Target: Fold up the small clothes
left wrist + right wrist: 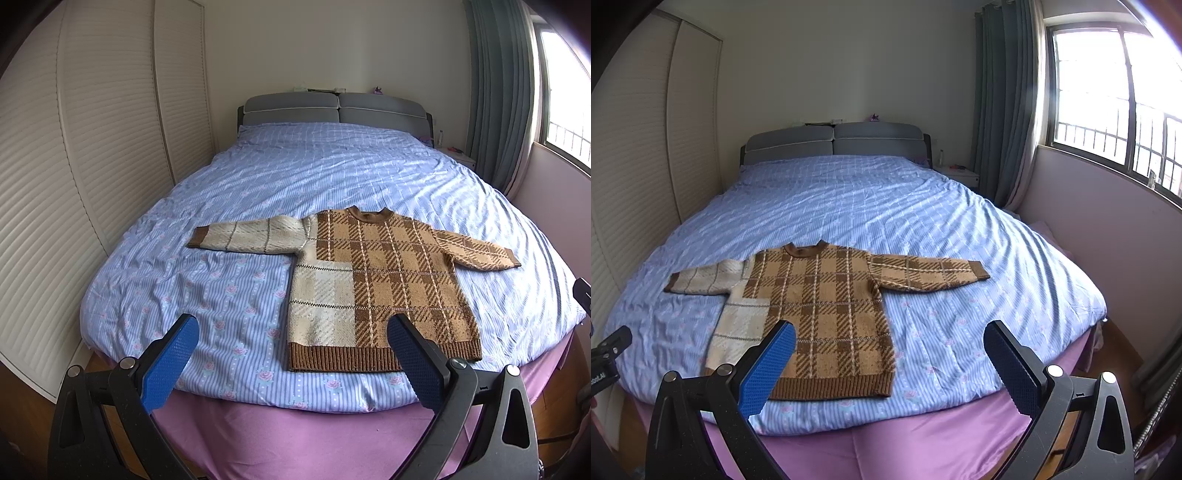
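On the bed [332, 177], near its foot, a plaid sweater [373, 280] lies flat, sleeves spread. Left gripper [291, 365] and right gripper [888, 365] hover spread apart, empty. Folding not started; next likely grab a sleeve cuff.

Two wrist cameras at the foot of the bed [369, 177], both facing the headboard [336, 109].

Each fisheye looks forward between its own wide-spread tongs, a little above the foot edge and angled down the mattress. The left view, through the left tongs [291, 332], stands nearer the bed's left side, close to the slatted wardrobe doors [74, 184]. The right view, through the right tongs [890, 339], sits nearer the right side, taking in the window [1108, 103]. Both share the whole bed top, the sweater [369, 288] near the foot edge, headboard and curtain [1001, 103].
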